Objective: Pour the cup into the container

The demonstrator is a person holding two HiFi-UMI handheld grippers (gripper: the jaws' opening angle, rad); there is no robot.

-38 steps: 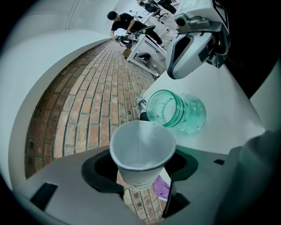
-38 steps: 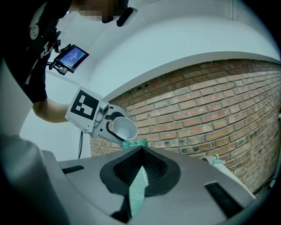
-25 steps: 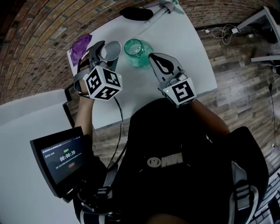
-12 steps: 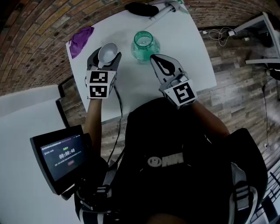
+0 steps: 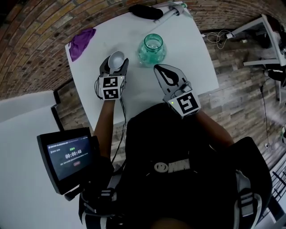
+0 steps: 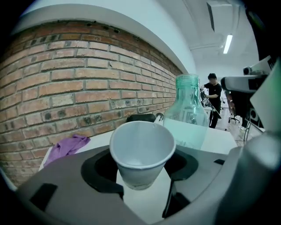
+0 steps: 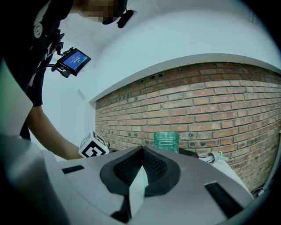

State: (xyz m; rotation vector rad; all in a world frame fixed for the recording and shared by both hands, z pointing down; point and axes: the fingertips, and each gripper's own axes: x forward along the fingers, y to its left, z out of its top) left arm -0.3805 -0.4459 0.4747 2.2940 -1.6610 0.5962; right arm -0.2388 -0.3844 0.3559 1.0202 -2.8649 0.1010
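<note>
1. The left hand-held gripper pinches the cup by its sides, below the rim. The cup's mouth leans toward the gripper camera, and its white inner bottom shows.
2. The right hand-held gripper has its jaws pressed together with nothing between them. Its tip stands near the jar, on the jar's near-right side, not touching.
3. The cup is left of the jar and near it. A strip of bare bench separates the 2. Whether the cup's base touches the bench cannot be told.
4. The jar is green glass, upright, with an open mouth. It stands about mid-bench, toward the far edge.
5. Clearance right: bare bench runs from the jar to the right edge.
6. Clearance left: a purple cloth lies at the far-left corner, well apart from the cup.
7. Clearance far: a black object and a white tool lie along the far edge, behind the jar and apart from it.
8. Near edge: both grippers reach in over it.
9. Surface: the bench top is plain white.
10. Room: a brick wall stands behind the bench. A plank floor with a cable lies to the right. A screen sits at the person's left. A 2nd person stands well behind the jar.
</note>
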